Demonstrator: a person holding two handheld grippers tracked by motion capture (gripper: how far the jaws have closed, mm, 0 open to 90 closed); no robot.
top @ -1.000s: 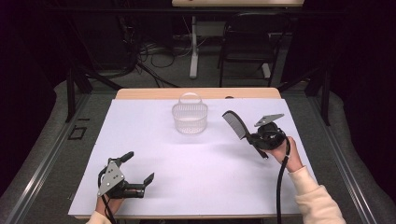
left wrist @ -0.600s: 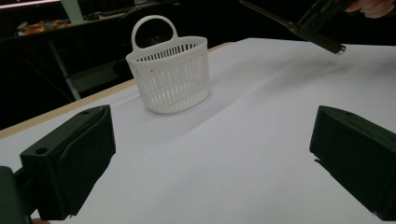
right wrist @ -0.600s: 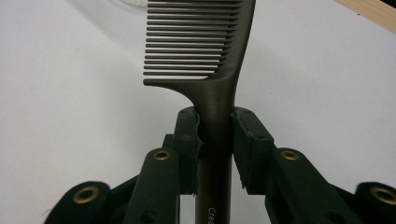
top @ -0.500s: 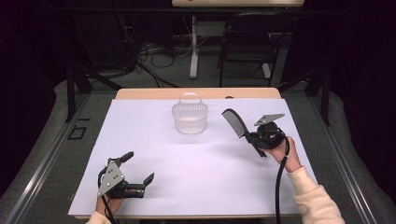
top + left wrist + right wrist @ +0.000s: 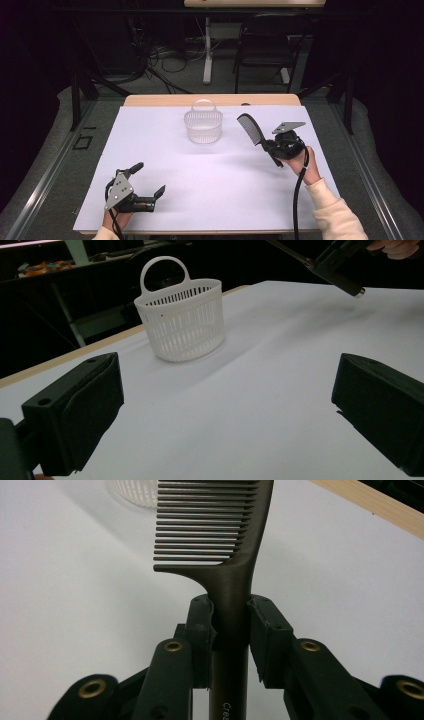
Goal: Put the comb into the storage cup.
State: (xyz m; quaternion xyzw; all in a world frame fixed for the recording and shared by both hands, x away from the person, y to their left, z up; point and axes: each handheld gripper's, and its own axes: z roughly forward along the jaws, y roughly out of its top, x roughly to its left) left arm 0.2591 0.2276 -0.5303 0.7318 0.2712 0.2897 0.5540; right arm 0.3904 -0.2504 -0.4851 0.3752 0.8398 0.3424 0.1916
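Observation:
A dark comb is held above the white table cover, teeth end up and toward the basket. My right gripper is shut on its handle; in the right gripper view the pads press both sides of the comb just below the teeth. A white slotted basket with a loop handle stands at the middle back of the table. My left gripper rests low at the front left, open with nothing between its fingers; in the left gripper view the basket stands ahead of it.
The white cover spans most of the table, with a strip of bare wood at the far edge. A chair and cables sit on the dark floor beyond. The right gripper's cable hangs by the person's sleeve.

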